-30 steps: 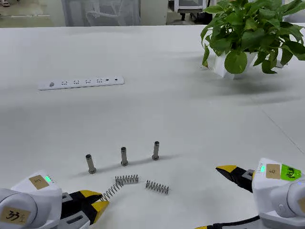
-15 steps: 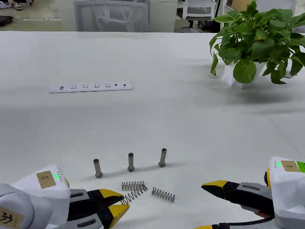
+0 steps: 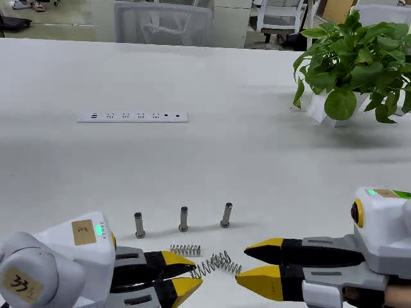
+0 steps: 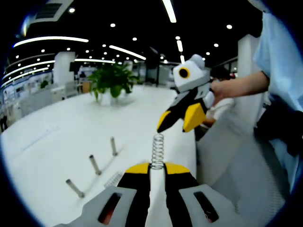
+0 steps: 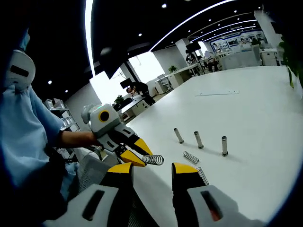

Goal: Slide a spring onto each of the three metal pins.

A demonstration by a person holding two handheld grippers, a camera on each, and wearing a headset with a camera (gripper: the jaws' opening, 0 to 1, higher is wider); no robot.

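Left claw [image 4: 156, 166], now clamped on a spring [image 4: 157, 149] lifted beside the bare metal pins [image 3: 183, 219]; right claw [image 3: 243, 264], apart, has approached.

You had a white power strip [image 3: 133, 117] lying flat on the white table [image 3: 212, 160], well back from you. At your far right stood a leafy green plant [image 3: 359, 58] in a white pot [image 3: 319, 108]. A grey chair [image 3: 164, 24] sat beyond the table's far edge.

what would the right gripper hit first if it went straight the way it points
Probably the spring held by the left gripper, straight ahead between the right gripper's open jaws; depth unclear.
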